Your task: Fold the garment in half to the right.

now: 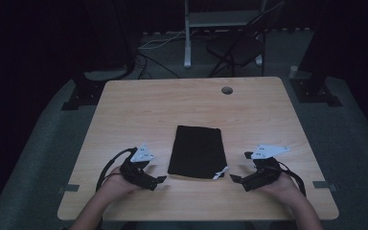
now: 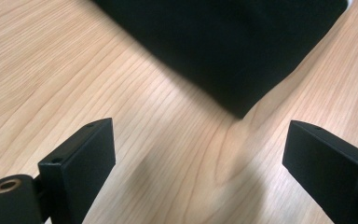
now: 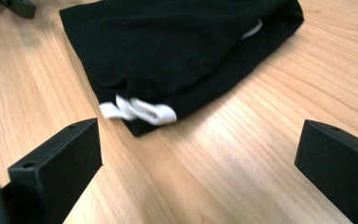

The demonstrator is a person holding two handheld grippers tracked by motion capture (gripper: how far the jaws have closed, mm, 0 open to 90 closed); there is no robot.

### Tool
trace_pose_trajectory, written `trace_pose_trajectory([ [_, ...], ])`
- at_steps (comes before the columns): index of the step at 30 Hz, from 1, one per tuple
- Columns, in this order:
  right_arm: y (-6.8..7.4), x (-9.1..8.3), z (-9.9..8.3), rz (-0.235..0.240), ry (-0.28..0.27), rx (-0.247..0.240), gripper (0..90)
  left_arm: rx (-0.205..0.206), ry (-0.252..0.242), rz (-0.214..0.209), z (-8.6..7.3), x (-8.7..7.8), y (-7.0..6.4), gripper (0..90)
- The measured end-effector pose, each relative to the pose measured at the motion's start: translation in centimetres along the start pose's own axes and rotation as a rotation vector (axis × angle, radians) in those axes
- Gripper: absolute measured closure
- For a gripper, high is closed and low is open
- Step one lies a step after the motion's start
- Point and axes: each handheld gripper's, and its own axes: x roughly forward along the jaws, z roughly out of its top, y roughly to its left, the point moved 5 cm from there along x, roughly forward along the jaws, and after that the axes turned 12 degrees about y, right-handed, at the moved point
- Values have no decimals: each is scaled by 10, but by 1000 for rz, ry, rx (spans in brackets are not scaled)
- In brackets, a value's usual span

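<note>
A folded black cloth item (image 1: 197, 151) lies flat in the middle of the wooden table (image 1: 124, 110), with a white drawstring (image 1: 219, 173) at its near right corner. My left gripper (image 1: 159, 180) rests on the table just left of the cloth's near left corner, jaws wide open and holding nothing. The cloth's corner (image 2: 235, 60) sits ahead of the left gripper (image 2: 198, 156). My right gripper (image 1: 235, 178) sits just right of the near right corner, also open. Ahead of the right gripper (image 3: 198, 161) are the cloth (image 3: 177, 46) and its white drawstring (image 3: 137, 110).
A round cable hole (image 1: 227, 90) is near the table's far edge. Beyond the table stand a dark folding chair (image 1: 237, 48) and a white stand leg (image 1: 187, 38) with cables on the floor. Metal brackets (image 1: 70, 188) sit at the table's side edges.
</note>
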Motion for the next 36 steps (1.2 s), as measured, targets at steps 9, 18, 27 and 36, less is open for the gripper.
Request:
trace_pose_trajectory([
  [9,-8,-13,-19,-25,-6,40,4,-61,-55,-19,-26,-15,10,92],
  [18,-10,-27,-37,-45,-8,67,4,-82,-53,14,-48,-26,13,92],
  [27,-14,-43,-55,-52,-46,123,4,-141,-81,26,-67,-36,19,92],
  [36,-17,-53,-72,-73,-53,152,4,-198,-86,59,-91,-47,30,92],
])
